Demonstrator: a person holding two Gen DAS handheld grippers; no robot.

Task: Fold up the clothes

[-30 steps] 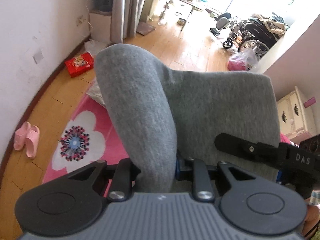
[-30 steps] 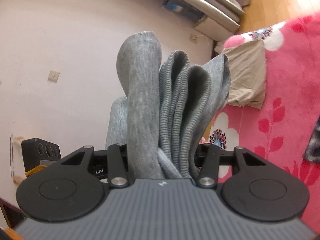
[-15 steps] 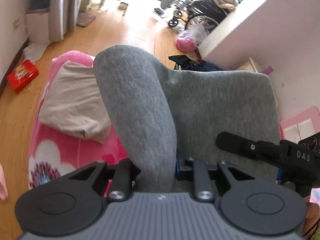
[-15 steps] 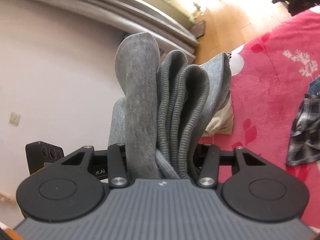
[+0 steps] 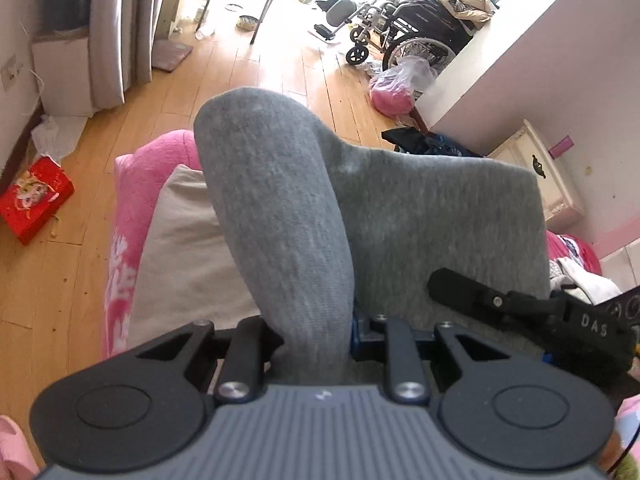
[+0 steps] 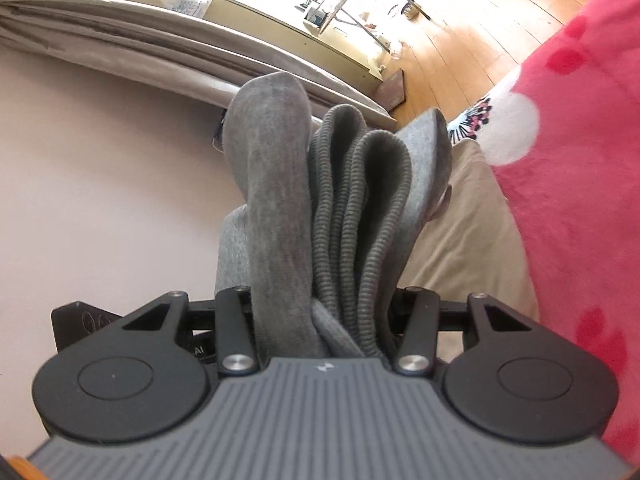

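Both grippers, left gripper (image 5: 316, 344) and right gripper (image 6: 324, 320), clamp grey garment (image 5: 420, 216); I carry it above beige folded cloth (image 5: 180, 248); next, lower and stack.

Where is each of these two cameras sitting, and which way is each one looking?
Left wrist view: mounted on the left gripper, looking forward and down over the gray garment it clamps, toward the wooden floor and wheelchair; the right gripper shows alongside.
Right wrist view: mounted on the right gripper, looking past the bunched gray garment toward a wall and curtain.
Both show the gray garment, the beige folded cloth and the pink blanket.
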